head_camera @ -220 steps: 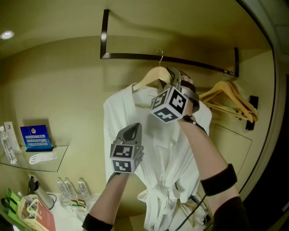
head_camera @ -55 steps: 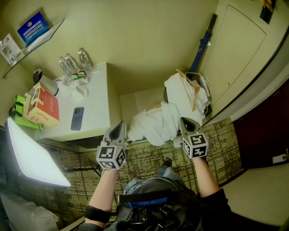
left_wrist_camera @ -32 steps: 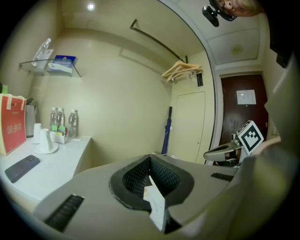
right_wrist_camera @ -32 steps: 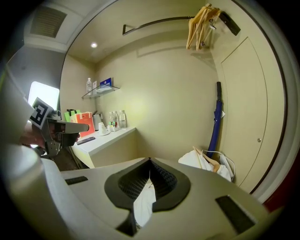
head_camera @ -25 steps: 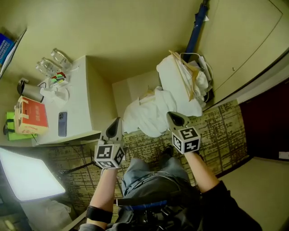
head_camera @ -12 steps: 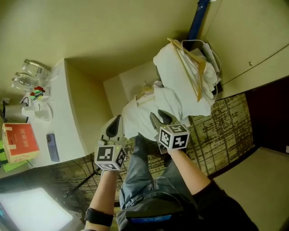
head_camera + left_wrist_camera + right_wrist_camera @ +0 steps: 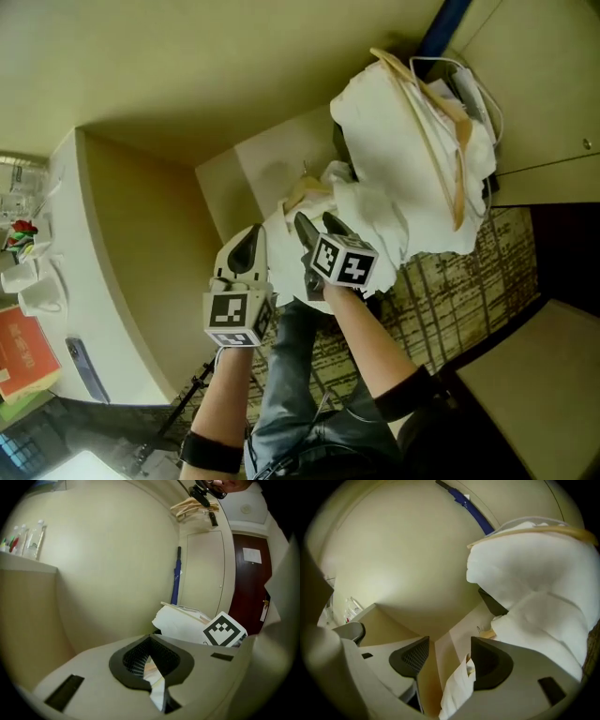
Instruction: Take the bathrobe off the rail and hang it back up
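Beige corner, robe's off the rail and the re-hang hasn't started

Plain wall (image 7: 187,75), patterned carpet (image 7: 441,300), white counter (image 7: 70,244) on the left. Robe (image 7: 370,211) sits in a heap low in the corner, just below another white pile (image 7: 394,122), with its wooden hanger (image 7: 302,194) poking out on the wall side. Right gripper (image 7: 321,230) is right at the heap. Its jaws have just been opening and stand wide, with a fold of robe hanging loose between them, not pinched. Left gripper (image 7: 249,239) is closed tight beside the heap, holding nothing I can make out. Put-down half looks done to me. Next move is probably grabbing the hanger by its neck and lifting it back up.
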Motion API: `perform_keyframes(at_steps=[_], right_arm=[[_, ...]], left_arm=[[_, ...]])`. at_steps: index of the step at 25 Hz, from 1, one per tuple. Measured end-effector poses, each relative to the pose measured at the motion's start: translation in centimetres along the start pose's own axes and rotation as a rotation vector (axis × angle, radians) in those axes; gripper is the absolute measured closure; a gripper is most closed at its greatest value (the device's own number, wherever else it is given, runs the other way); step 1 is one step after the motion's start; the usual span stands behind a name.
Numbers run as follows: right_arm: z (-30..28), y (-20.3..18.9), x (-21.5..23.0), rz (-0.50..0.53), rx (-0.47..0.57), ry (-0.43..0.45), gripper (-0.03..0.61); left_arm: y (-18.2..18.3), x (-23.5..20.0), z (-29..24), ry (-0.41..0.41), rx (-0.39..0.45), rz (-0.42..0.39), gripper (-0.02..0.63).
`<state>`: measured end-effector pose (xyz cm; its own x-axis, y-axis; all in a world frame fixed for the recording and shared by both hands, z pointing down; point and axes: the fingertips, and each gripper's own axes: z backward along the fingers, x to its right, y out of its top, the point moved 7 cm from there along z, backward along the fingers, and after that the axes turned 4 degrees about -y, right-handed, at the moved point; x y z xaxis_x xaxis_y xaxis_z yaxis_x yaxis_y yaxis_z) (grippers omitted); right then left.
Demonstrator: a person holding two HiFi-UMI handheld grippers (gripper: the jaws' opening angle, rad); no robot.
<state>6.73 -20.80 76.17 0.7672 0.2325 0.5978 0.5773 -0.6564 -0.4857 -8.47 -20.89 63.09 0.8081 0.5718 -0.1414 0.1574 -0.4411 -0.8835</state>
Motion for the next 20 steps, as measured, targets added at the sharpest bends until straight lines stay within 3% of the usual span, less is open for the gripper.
perform_keyframes(at_steps=[11,20], right_arm=[[-10.5,-2.0,3.5,-0.321,0.046,-0.117,0.275],[-14.8,-3.0,5.6,-0.52,0.111,-0.25,0.267]], left_arm=[[-7.9,-7.0,-8.6,-0.004,-0.078,0.039,0.614],[-10.0,-10.7,-11.4,0.021,-0.097,0.077,0.614]])
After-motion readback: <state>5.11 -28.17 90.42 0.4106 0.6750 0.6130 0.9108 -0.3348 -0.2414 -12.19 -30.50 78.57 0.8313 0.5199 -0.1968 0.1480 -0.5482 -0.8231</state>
